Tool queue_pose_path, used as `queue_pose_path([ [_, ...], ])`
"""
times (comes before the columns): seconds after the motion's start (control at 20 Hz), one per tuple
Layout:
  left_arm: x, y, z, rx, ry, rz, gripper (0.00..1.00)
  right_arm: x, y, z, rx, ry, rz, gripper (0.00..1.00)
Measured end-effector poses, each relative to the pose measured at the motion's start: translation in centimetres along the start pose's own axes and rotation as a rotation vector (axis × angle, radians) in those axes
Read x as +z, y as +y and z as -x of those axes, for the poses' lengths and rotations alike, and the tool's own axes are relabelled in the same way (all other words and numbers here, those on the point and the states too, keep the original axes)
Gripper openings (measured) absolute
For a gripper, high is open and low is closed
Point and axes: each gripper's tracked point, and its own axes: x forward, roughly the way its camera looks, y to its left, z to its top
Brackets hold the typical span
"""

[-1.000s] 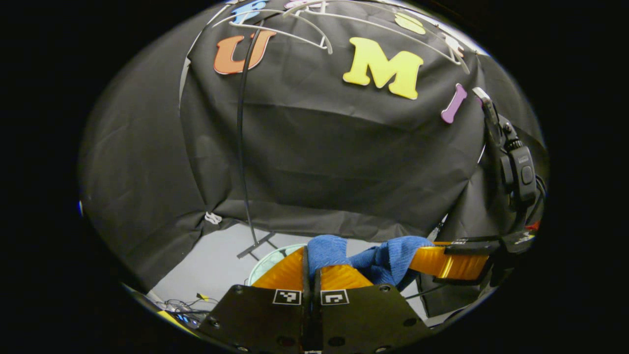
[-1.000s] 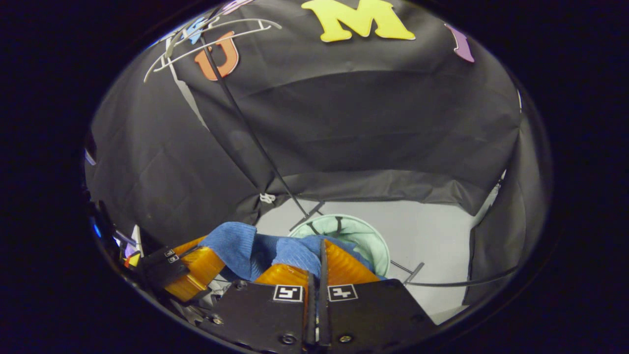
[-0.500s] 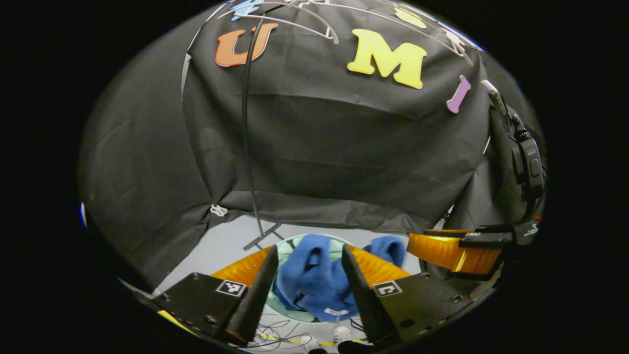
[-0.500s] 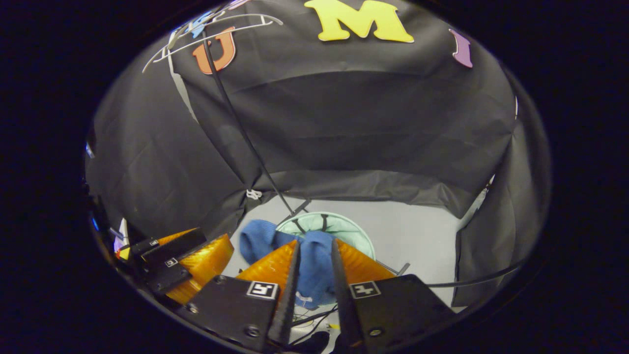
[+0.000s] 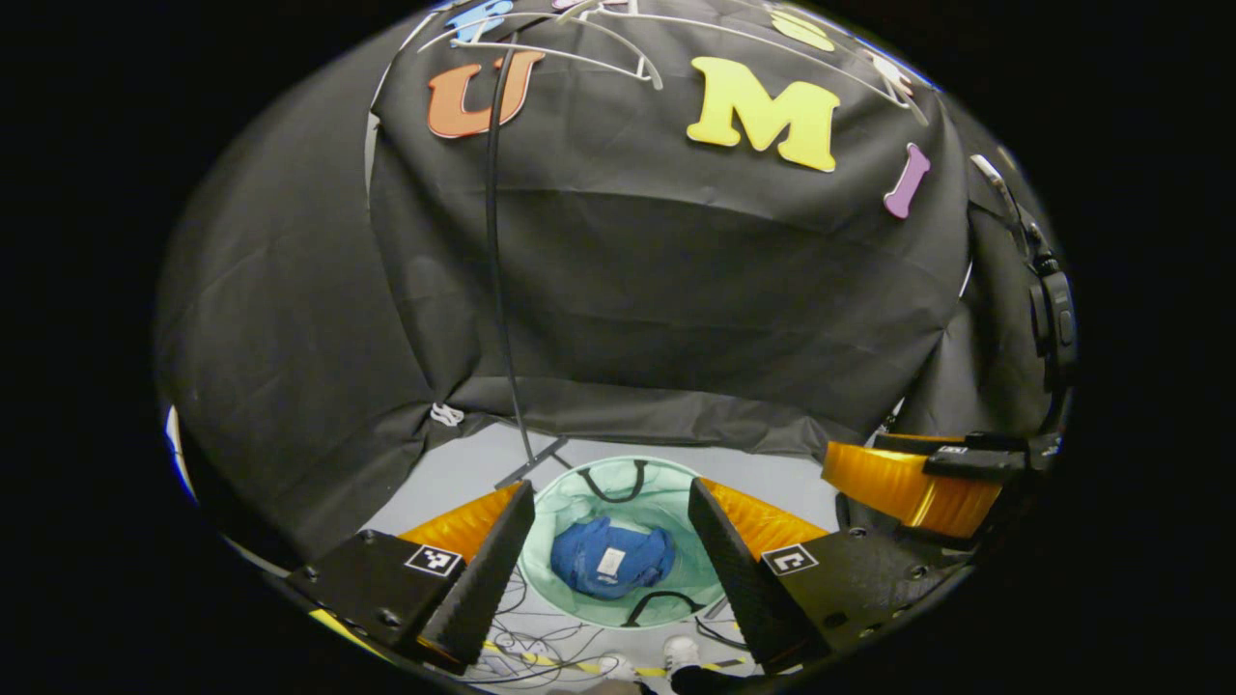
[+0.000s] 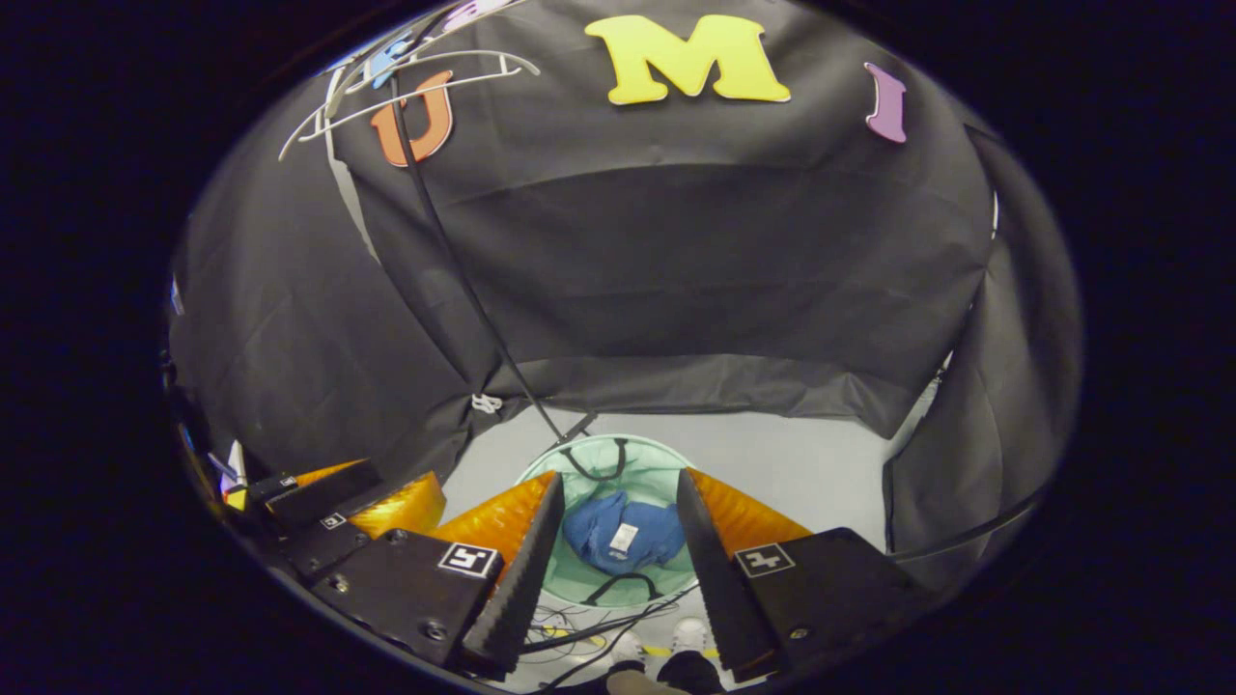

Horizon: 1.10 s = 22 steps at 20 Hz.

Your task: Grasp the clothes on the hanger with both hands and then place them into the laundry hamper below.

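Down at six o'clock in the left gripper view, the left gripper (image 5: 610, 560) has its fingers spread wide with nothing between them, and the blue clothes (image 5: 610, 560) lie crumpled inside the pale green laundry hamper (image 5: 541, 541) on the grey floor (image 5: 463, 468). Likewise the right gripper (image 6: 618, 541) is spread apart and empty above the hamper. White hangers (image 6: 406, 82) sit at eleven o'clock in the right gripper view, on a thin black stand (image 6: 463, 280).
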Motion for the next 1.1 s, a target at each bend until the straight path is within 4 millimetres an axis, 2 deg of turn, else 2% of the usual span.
queue_pose_path([
  [0.2,1.8,-0.3,2.8,0.007,-0.064,-0.003,0.97,1.3,-0.2,3.0,-0.017,-0.074,-0.003,0.76],
  [0.35,5.0,-0.5,5.5,0.013,-0.178,-0.042,1.0,4.1,0.0,7.0,-0.026,-0.189,0.015,0.76],
  [0.4,6.2,-1.0,6.8,0.016,-0.217,-0.059,0.97,4.5,0.0,8.1,-0.029,-0.228,0.022,0.8],
  [0.55,8.8,-1.4,10.9,0.016,-0.321,-0.094,0.97,6.6,0.3,12.3,-0.019,-0.326,0.018,0.92],
  [0.8,13.2,-4.0,18.3,-0.009,-0.459,-0.106,1.0,9.7,0.1,22.4,0.005,-0.494,0.042,0.93],
  [0.85,13.8,-4.7,20.0,-0.007,-0.489,-0.114,0.98,10.2,-0.1,24.6,0.011,-0.528,0.047,0.94],
  [0.9,14.4,-5.1,22.1,0.005,-0.523,-0.129,0.95,10.4,-0.4,26.5,0.017,-0.559,0.052,0.94],
  [1.0,15.5,-6.4,27.1,0.027,-0.598,-0.153,0.91,10.3,-0.8,31.5,0.057,-0.644,0.077,0.93],
  [1.05,15.6,-7.0,29.3,0.032,-0.627,-0.165,1.0,10.2,-1.4,33.9,0.057,-0.677,0.097,0.96],
  [1.1,15.6,-7.4,31.5,0.048,-0.653,-0.172,0.96,9.3,-2.4,35.7,0.055,-0.702,0.113,0.98],
])
